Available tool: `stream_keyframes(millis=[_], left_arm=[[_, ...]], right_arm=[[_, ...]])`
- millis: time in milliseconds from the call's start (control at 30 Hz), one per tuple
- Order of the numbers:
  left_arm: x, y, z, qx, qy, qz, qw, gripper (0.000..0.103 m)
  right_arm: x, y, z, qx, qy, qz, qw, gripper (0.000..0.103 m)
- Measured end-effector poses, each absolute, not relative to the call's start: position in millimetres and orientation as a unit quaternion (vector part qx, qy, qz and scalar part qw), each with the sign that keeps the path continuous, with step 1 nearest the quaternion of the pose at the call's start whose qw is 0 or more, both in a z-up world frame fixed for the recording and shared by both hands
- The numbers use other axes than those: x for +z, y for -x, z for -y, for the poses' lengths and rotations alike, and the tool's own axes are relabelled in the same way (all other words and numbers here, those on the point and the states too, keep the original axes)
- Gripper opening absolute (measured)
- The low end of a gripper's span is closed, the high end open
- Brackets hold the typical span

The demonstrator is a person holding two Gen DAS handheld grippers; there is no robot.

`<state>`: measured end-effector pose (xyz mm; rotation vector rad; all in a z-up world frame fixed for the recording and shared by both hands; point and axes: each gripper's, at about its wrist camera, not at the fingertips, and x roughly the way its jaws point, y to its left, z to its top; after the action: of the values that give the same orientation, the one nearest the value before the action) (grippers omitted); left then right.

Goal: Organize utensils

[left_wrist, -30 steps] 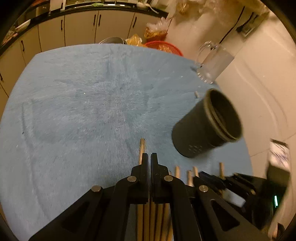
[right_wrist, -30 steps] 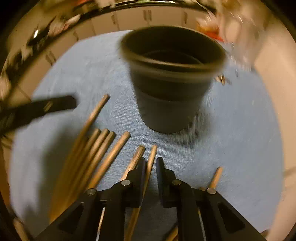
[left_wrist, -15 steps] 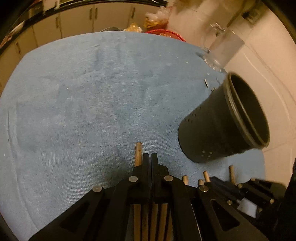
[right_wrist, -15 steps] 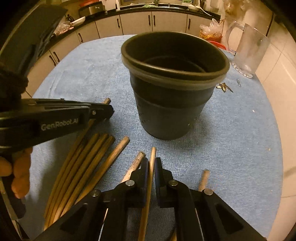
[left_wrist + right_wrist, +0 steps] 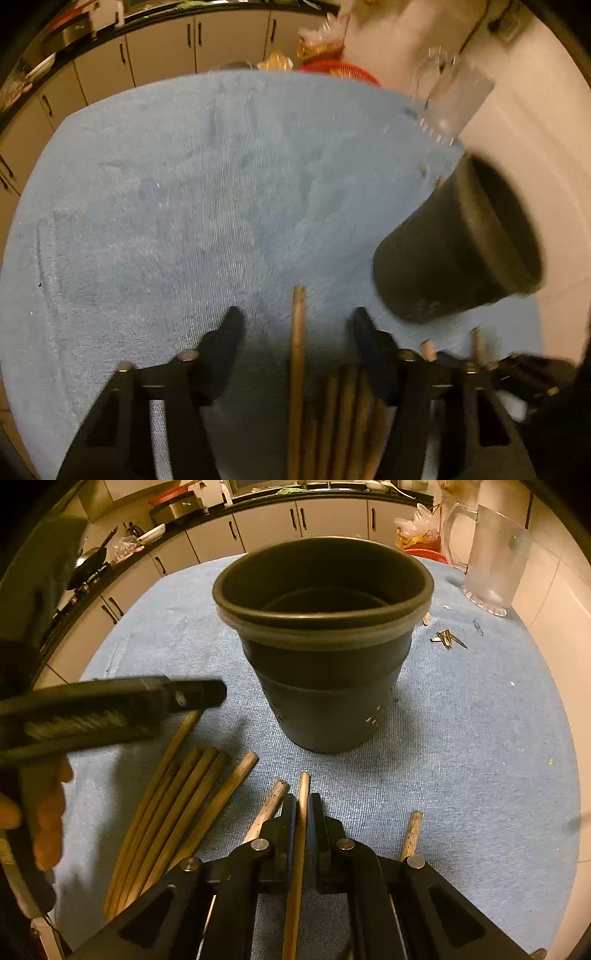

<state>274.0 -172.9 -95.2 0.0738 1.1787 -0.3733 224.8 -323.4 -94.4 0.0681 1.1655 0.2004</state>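
Left wrist view: the left gripper [image 5: 297, 321], clenched 0.5 s ago, now has its jaws spread wide, straddling 1 chopstick [image 5: 297, 354] lying on the blue towel [image 5: 166, 221], released or not yet gripped.

Right wrist view: the right gripper [image 5: 302, 812] stays clamped on 1 stick [image 5: 300, 845], aimed at the upright dark holder [image 5: 325, 646], likely its destination. The bundle [image 5: 173, 812] still waits on the towel.

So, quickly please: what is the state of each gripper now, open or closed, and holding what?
Left gripper: open, holding nothing; one chopstick lies between its fingers.
Right gripper: closed on a single chopstick.
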Motion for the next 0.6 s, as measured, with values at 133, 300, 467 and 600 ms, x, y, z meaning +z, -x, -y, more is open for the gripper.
stream_keyframes(millis=[133, 300, 467, 600], left_arm=[[-99, -264, 197, -0.163, -0.126, -0.522, 0.828, 0.039], [-97, -259, 202, -0.178, -0.121, -0.522, 0.825, 0.007], [-69, -248, 176, -0.206, -0.037, -0.516, 0.83, 0.007], [-21, -223, 156, -0.225, -0.021, -0.477, 0.85, 0.007]], right_arm=[[-96, -225, 322, 0.095, -0.032, -0.549, 0.83, 0.007], [-97, -223, 320, 0.088, -0.033, -0.545, 0.833, 0.007], [-82, -214, 323, 0.102, -0.06, -0.523, 0.844, 0.006], [-51, -198, 329, 0.122, -0.073, -0.489, 0.86, 0.006]])
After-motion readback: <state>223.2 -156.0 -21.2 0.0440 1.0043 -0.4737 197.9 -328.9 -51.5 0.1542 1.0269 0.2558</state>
